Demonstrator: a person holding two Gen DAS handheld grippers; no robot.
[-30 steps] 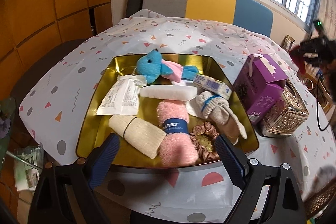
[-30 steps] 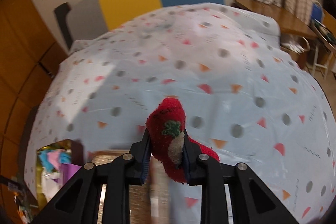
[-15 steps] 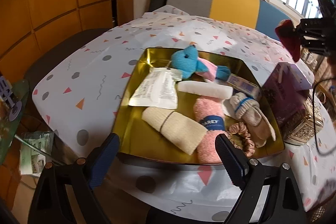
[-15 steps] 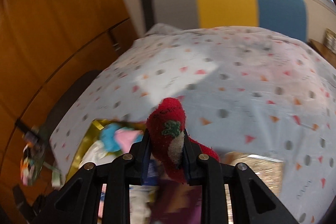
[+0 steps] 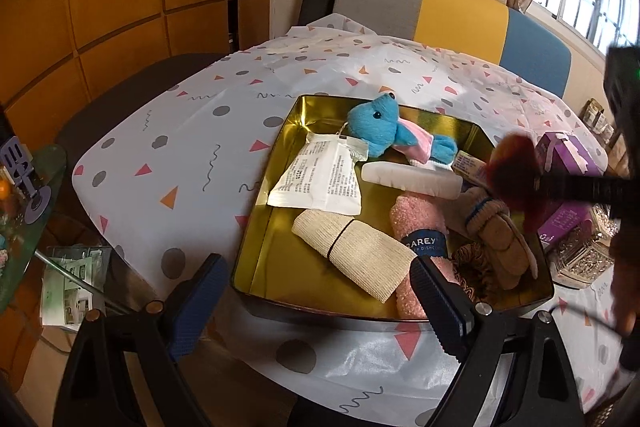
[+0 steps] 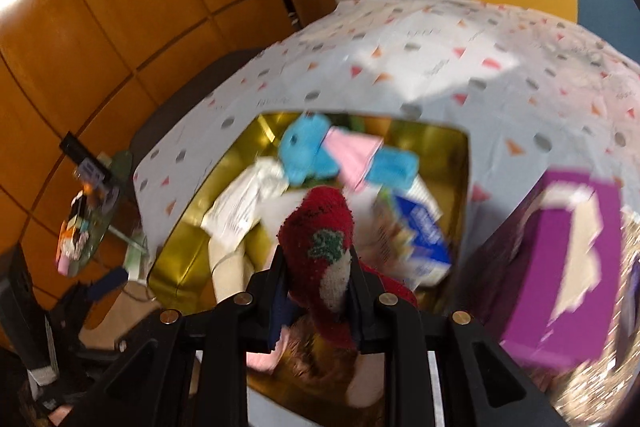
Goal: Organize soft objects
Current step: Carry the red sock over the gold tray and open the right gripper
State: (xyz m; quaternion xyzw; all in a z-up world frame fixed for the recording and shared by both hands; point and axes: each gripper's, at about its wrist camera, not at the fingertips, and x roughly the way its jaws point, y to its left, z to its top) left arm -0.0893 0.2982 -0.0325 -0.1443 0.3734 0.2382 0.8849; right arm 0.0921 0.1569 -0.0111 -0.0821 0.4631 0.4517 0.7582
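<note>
- Wood-panelled walls, a curtained window and a grey, yellow and blue chair back behind a tabletop point(image 5: 192, 131) under a white cloth with dots and triangles.
- Near the middle of it, a shallow gold tray point(image 5: 264, 247), already well filled with soft things.
- Lying inside: blue plush toy point(image 5: 376, 131) at the far end, white printed packet point(image 5: 320, 183) beside it, white roll point(image 5: 412, 179), pink fluffy cloth point(image 5: 420, 227) with a dark label, beige ribbed bandage roll point(image 5: 356, 251), grey-and-tan sock bundle point(image 5: 496, 231), brownish scrunchie point(image 5: 476, 259) at the near right corner.
- Counts as the finished part, judging by how these lie.
- Currently under way: red fuzzy sock point(image 6: 320, 239) with a green and white patch, pinched between the closed jaws of the right gripper point(image 6: 318, 277), hanging over the tray's right half and not yet set down.
- Same sock seen blurred from the left wrist view, above the sock bundle.
- Left gripper point(image 5: 316, 307) spread wide and empty, hovering at the tray's near edge.
- Left to do, probably: lower and release the red sock into the tray.
- Purple box point(image 5: 568, 163) and a glittery container point(image 5: 580, 255) stand just right of the tray; hard-looking, so likely not part of the job.
- No other loose soft item visible on the cloth.
</note>
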